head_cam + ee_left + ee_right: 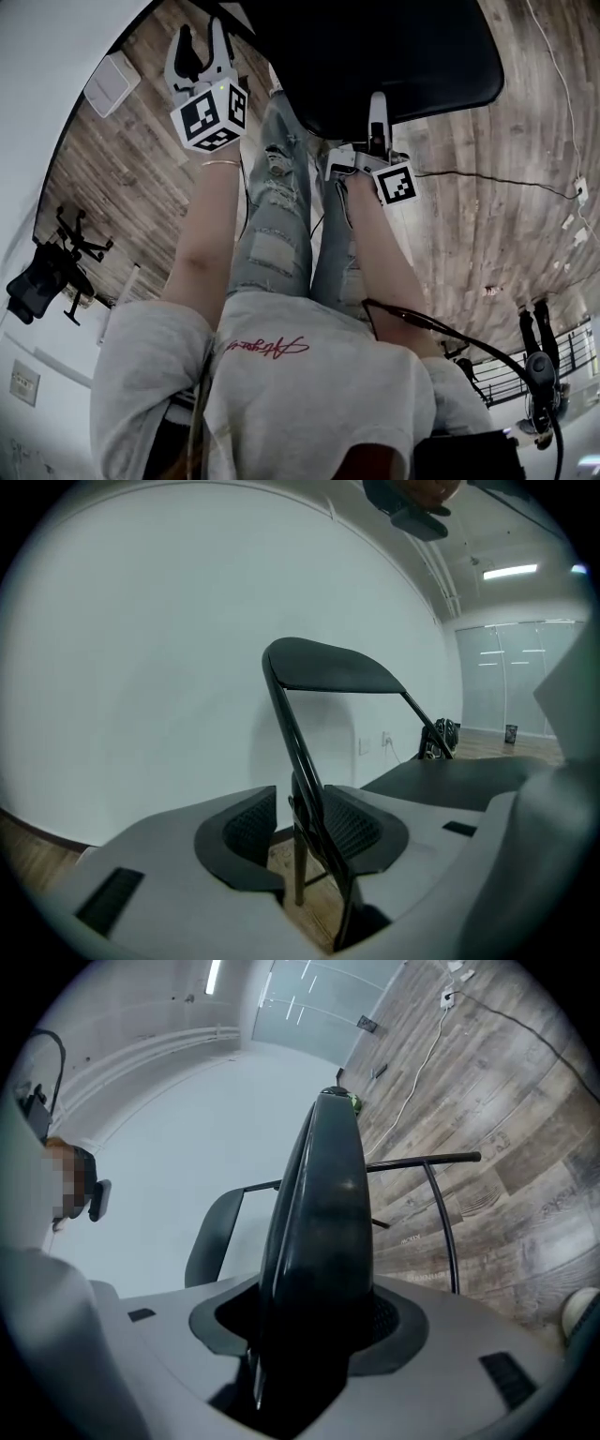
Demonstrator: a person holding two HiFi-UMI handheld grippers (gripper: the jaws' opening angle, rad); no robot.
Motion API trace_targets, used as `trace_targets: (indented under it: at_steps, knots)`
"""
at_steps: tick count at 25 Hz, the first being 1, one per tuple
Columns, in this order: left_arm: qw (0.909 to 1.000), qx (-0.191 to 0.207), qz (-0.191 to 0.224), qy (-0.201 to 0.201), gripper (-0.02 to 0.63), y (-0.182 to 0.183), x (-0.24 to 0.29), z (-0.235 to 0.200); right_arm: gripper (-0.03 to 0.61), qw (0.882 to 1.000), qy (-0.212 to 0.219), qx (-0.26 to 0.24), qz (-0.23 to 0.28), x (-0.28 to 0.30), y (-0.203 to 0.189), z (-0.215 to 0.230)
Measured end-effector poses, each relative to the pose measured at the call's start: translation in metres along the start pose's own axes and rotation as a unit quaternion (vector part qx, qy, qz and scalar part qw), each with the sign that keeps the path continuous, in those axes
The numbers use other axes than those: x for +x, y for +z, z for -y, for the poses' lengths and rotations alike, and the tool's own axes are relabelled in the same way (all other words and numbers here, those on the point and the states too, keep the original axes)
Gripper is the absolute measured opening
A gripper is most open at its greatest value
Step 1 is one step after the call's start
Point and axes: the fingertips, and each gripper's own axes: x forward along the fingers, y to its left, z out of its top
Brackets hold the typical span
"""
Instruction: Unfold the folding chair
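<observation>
The folding chair (328, 667) stands on the wood floor (487, 206) close to a white wall (141, 667). Its backrest (330, 670) is up and its black seat (394, 56) is spread out in front of the person's knees. The left hand-held gripper (202, 42) reaches toward the chair's side. Its jaws stand apart, with the thin black frame tube (305, 780) running up between them. The tube sits nearer the right-hand pad, and a clear gap shows on the other side. The right hand-held gripper (378, 108) is at the seat's near edge. Its jaws are spread wide with that edge between them (the dark slab fills most of the opening, edge-on in its own view). Beyond it a curved leg tube (441, 1213) stands over the floorboards.
</observation>
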Motion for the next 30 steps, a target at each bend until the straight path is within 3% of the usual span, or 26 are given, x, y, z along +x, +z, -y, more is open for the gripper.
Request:
trace_targets:
  at_steps: [2, 5, 10, 18, 23, 30]
  knots:
    - [0.9998, -0.006, -0.018, -0.009, 0.124, -0.013, -0.043, 0.022, 0.230, 1.000, 0.012, 0.003, 0.001, -0.009, -0.001, 0.008]
    - [0.9964, -0.016, -0.039, -0.073, 0.062, -0.031, -0.089, 0.085, 0.230, 1.000, 0.029, 0.007, -0.002, -0.010, -0.003, 0.017]
    - [0.9871, -0.010, -0.071, -0.143, 0.038, -0.069, -0.117, 0.157, 0.238, 0.999, 0.028, 0.021, -0.014, -0.027, -0.006, 0.047]
    - [0.9781, 0.022, -0.088, -0.187, 0.017, -0.105, -0.131, 0.186, 0.261, 0.999, 0.020, 0.025, -0.011, -0.046, -0.010, 0.092]
    - [0.9709, 0.027, -0.084, -0.223, 0.015, -0.118, -0.134, 0.209, 0.261, 0.999, 0.043, 0.014, 0.001, -0.044, -0.009, 0.089]
    - [0.9664, 0.056, -0.069, -0.241, 0.015, -0.119, -0.136, 0.225, 0.261, 0.997, 0.076, 0.005, 0.010, -0.045, -0.003, 0.089]
